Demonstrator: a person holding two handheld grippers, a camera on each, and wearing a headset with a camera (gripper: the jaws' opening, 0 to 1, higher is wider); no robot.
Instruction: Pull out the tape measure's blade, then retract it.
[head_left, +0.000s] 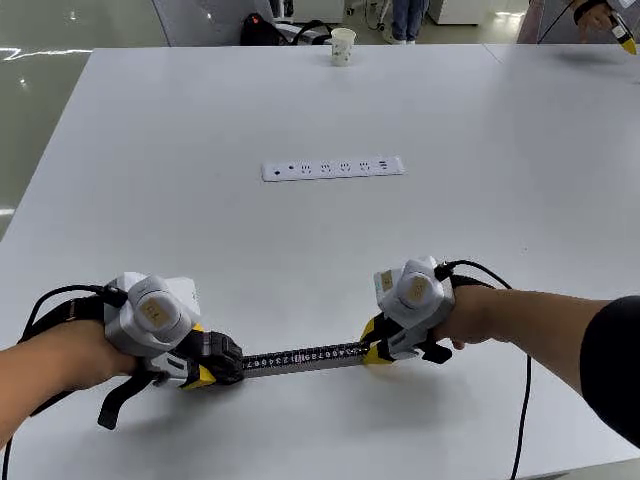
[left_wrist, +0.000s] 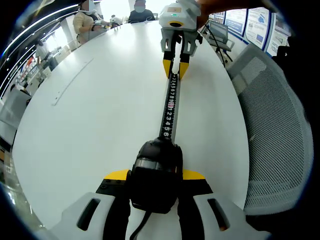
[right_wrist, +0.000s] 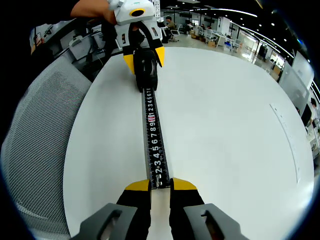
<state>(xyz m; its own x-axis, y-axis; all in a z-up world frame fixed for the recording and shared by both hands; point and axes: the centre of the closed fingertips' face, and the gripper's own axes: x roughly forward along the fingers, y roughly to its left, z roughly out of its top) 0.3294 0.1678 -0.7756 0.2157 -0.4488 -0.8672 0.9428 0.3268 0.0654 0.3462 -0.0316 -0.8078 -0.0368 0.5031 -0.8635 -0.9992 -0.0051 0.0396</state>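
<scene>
Only container is a paper cup (head_left: 342, 46) at the far edge of the white worktop (head_left: 450, 180), upright, contents not visible from here. Tape measure (head_left: 215, 358) sits at the near edge of the worktop, black body clamped between the yellow-tipped jaws of the left gripper (head_left: 205, 372); the left gripper view has the body (left_wrist: 152, 175) wedged tight between its jaws. Blade (head_left: 305, 356) is pulled out and runs straight and low over the worktop to the right gripper (head_left: 373, 340), whose jaws are pinched together on the blade's end. The right gripper view shows that end held between its tips (right_wrist: 160, 186), with the numbered blade (right_wrist: 153, 140) leading off to the tape measure (right_wrist: 145, 65) in the left gripper (right_wrist: 144, 59). In the left gripper view the blade (left_wrist: 170, 107) reaches the right gripper (left_wrist: 175, 70). A white power strip (head_left: 333, 168) lies mid-worktop, well apart from the blade, nothing between the grippers blocking it. A grey mesh chair (left_wrist: 270, 125) stands beside the near edge of the worktop.
</scene>
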